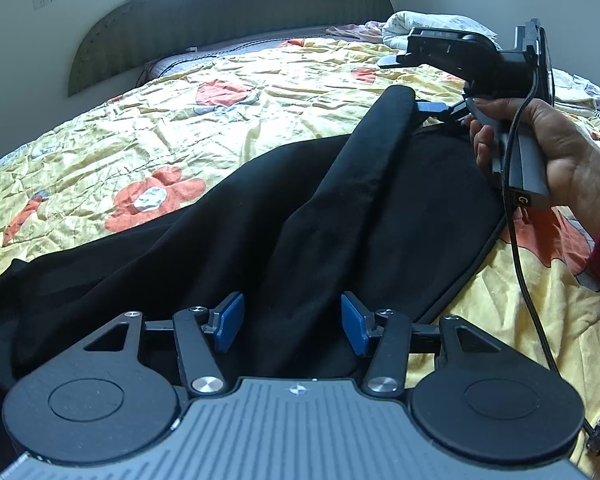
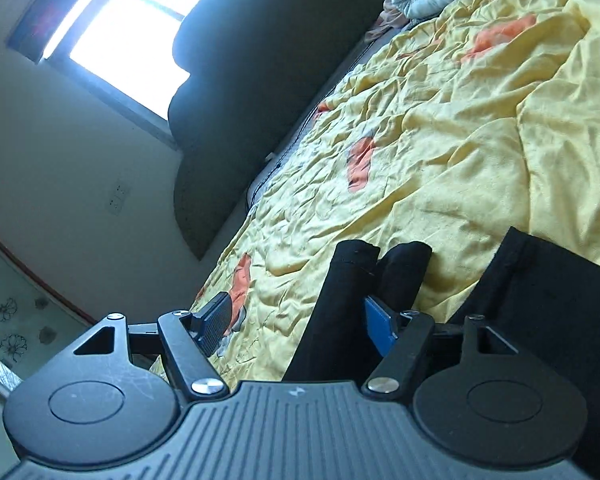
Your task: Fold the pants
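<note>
Black pants lie on a yellow flowered bedspread. My left gripper is open, its blue pads apart just above the pants fabric. My right gripper shows in the left wrist view at the far end of a raised black pant leg, held in a hand. In the right wrist view my right gripper is open, and the ends of the pant legs stand between its fingers, against the right blue pad. More black fabric lies to the right.
A dark headboard stands at the far side of the bed. A white crumpled quilt lies at the far right corner. A black cable hangs from the right gripper. A window is on the wall.
</note>
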Demonstrator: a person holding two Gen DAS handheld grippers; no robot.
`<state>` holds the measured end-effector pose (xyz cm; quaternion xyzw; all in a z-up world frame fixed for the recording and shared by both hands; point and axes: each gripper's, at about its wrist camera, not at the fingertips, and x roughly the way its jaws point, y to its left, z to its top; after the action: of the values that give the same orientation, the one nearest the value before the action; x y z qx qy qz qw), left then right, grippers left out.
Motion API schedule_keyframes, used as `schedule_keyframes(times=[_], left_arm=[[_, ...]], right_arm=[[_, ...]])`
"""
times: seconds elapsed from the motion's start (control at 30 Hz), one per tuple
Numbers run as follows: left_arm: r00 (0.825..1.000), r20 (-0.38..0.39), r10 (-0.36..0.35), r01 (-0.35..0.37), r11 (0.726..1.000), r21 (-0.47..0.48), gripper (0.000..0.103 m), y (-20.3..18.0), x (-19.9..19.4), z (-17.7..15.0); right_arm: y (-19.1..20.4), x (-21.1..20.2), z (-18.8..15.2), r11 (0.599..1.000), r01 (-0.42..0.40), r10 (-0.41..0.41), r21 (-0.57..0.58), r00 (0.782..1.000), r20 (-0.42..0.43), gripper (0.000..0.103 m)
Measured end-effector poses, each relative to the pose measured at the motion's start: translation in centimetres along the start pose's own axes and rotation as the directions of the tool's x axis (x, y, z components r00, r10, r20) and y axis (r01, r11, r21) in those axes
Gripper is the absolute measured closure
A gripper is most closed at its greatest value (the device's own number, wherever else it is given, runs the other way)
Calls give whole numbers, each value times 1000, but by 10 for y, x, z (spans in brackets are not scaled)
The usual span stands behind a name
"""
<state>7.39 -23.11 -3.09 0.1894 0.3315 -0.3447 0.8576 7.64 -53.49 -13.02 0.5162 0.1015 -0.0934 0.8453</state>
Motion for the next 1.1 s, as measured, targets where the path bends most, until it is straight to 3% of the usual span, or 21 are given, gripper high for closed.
schedule_keyframes(times=[0.13,0.23,0.27,0.33,0.37,0.47,0.73,0.9,1.0,1.03,1.1], left_arm=[[1000,3,-1,1,1000,-6,43,2,2,0],[1000,7,4,-4,1000,-1,43,-1,3,1],[1000,8,4,-4,1000,2,43,-2,3,2],[1000,9,2,-2,1000,8,43,-4,4,4],[1000,10,6,-6,1000,13,43,-6,4,5],[1000,18,21,-22,999,47,42,-11,5,8],[997,50,54,-61,989,134,38,-31,11,12],[993,76,88,-97,987,129,37,-38,14,14],[994,82,74,-83,990,111,61,-35,13,15],[996,75,55,-62,994,92,76,-32,12,16],[997,71,39,-42,998,52,83,-25,11,16]], right_arm=[[1,-2,-6,997,-76,76,0,994,-76,32],[8,1,-5,997,-67,64,-39,994,-83,36],[8,5,-4,998,-61,58,-35,995,-77,42],[4,15,-1,999,-35,34,-21,997,-72,89],[1,20,0,1000,-3,3,-3,997,-77,97],[-5,20,-1,1000,9,-7,27,998,-69,99],[60,-29,19,981,-39,48,-189,998,42,99],[103,-47,28,952,-69,93,-297,993,69,99],[115,-48,25,926,-26,61,-378,995,80,99],[114,-48,24,921,-13,47,-390,996,78,99],[109,-44,23,922,6,20,-388,998,64,99]])
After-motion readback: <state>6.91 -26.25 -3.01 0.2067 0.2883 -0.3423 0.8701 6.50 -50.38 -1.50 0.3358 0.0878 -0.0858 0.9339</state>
